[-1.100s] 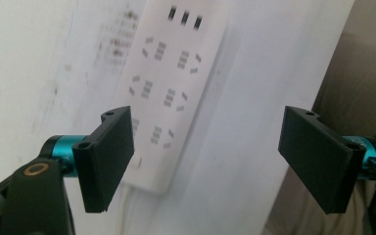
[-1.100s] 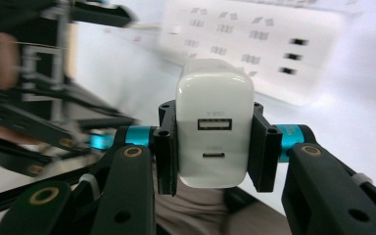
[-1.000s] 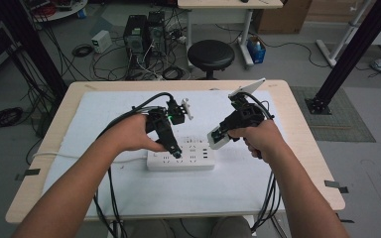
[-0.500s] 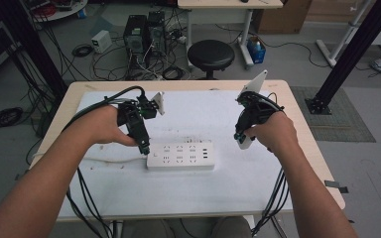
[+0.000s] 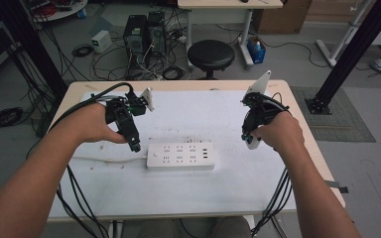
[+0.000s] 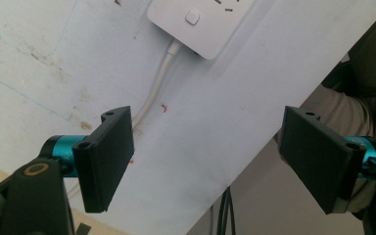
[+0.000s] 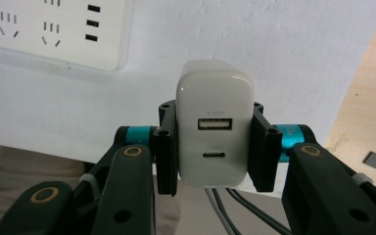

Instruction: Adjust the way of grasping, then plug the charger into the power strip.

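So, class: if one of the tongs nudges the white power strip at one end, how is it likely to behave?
The power strip looks like a rigid, flat block, so it would probably slide or pivot on the white table cover rather than tip or roll. Its cord seems flexible and would likely trail and tug slightly. The smooth casing may be slippery.

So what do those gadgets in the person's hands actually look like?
Each is a black handheld frame. The left gripper has two flat, rectangular black jaws on teal-blue collars, with brass-ringed screw holes; the right gripper is built the same. Black cables trail from both, and a grey three-cornered plate tops the right one. The forearms are bare.
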